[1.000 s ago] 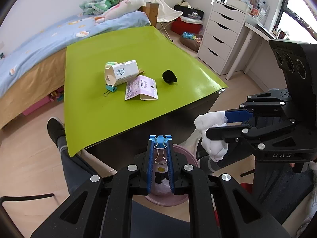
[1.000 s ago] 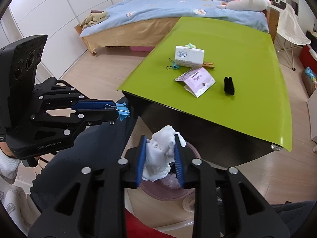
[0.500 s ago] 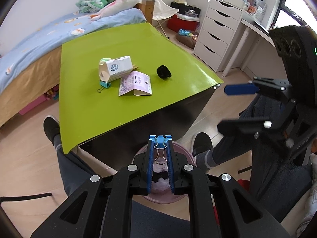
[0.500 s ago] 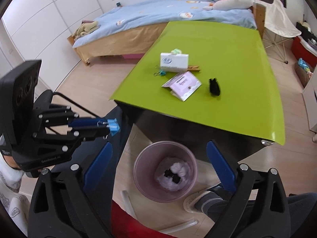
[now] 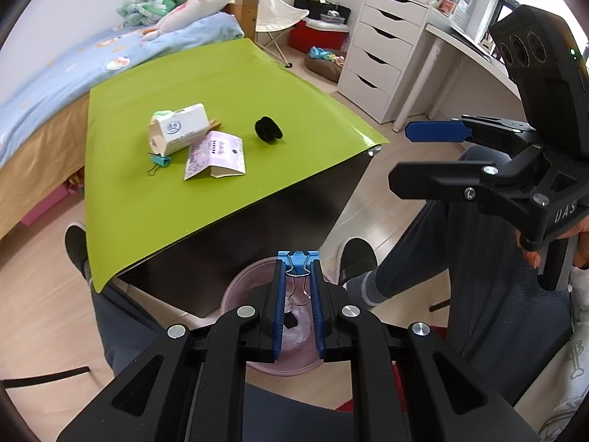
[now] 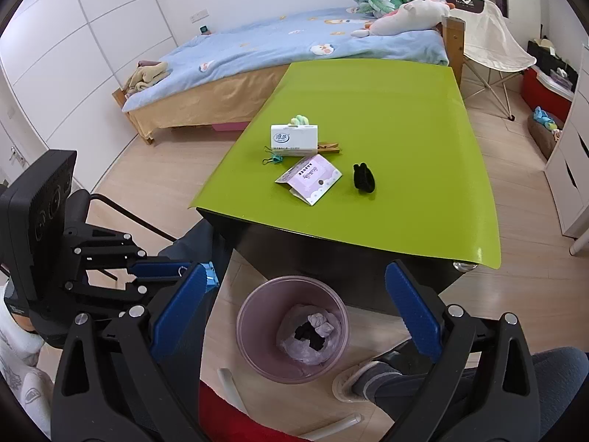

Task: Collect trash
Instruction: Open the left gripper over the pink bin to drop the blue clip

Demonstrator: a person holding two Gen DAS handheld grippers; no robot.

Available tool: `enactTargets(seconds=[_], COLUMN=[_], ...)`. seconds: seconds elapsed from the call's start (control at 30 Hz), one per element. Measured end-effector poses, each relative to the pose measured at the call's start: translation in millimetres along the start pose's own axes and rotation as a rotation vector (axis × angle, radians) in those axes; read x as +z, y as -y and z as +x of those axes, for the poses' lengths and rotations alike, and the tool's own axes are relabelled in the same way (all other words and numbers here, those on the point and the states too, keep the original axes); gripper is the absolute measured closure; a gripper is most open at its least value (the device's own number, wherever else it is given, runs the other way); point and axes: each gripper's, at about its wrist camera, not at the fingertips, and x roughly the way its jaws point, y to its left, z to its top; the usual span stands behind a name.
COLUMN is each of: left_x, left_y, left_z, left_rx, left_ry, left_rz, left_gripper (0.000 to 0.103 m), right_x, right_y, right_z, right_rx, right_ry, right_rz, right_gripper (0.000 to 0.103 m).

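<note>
My left gripper [image 5: 298, 261] is shut on a blue binder clip [image 5: 298, 258] and holds it above the pink trash bin [image 5: 235, 291]. My right gripper [image 6: 294, 287] is open and empty above the same bin [image 6: 254, 331], which holds white tissue and dark scraps. On the green table [image 6: 386, 110] lie a white carton [image 6: 293, 140], a pink paper packet [image 6: 309, 178], a black object [image 6: 363, 177], a teal binder clip [image 6: 272, 159] and a wooden clothespin [image 6: 329, 146]. The left gripper also shows in the right wrist view [image 6: 206, 276].
A bed [image 6: 276, 59] stands behind the table. White drawers [image 5: 383, 51] and a desk stand at the right. The person's legs and shoes [image 5: 355, 261] are beside the bin on the wooden floor.
My right gripper opened and the white tissue dropped into the bin; it then rose and pulled back. My left gripper kept the blue binder clip over the bin.
</note>
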Motion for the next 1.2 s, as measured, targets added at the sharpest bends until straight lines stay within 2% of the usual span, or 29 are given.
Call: enactTargets(seconds=[0.07, 0.1, 0.13, 0.17, 0.23, 0.3, 0.43, 0.87, 1.2], left_x=[0.2, 0.5, 0.3, -0.1, -0.1, -0.2, 0.7, 9.2, 14.1], left_y=[0.4, 0.1, -0.9, -2.0, -4.7, -7.4, -15.5, -34.0, -54.1], left_z=[1.8, 3.5, 4.4, 4.3, 3.2, -0.1, -3.8, -17.9, -23.0], left_rx=[-0.007, -0.004, -0.002, -0.003, 0.000, 0.014, 0.041, 0.087, 0.106], left_ry=[-0.004, -0.007, -0.006, 0.001, 0.017, 0.045, 0.065, 0.147, 0.173], left_rz=[0.000, 0.000, -0.005, -0.013, -0.027, -0.043, -0.075, -0.130, -0.159], left_gripper=[0.086, 0.076, 0.057, 0.049, 0.024, 0.014, 0.008, 0.008, 0.008], right_x=[-0.1, 0.0, -0.1, -0.2, 0.0, -0.3, -0.6, 1.3, 17.4], right_y=[0.7, 1.0, 1.0, 1.7, 1.9, 1.8, 1.0, 0.2, 7.1], right_z=[-1.5, -2.1, -2.0, -2.4, -2.4, -1.6, 0.7, 5.5, 17.7], right_rx=[-0.001, -0.002, -0.003, -0.003, -0.005, -0.006, -0.011, -0.015, -0.076], right_ry=[0.004, 0.006, 0.007, 0.008, 0.009, 0.009, 0.007, 0.002, -0.006], right_rz=[0.004, 0.006, 0.008, 0.009, 0.011, 0.011, 0.011, 0.002, -0.008], right_gripper=[0.007, 0.007, 0.006, 0.006, 0.005, 0.005, 0.003, 0.003, 0.003])
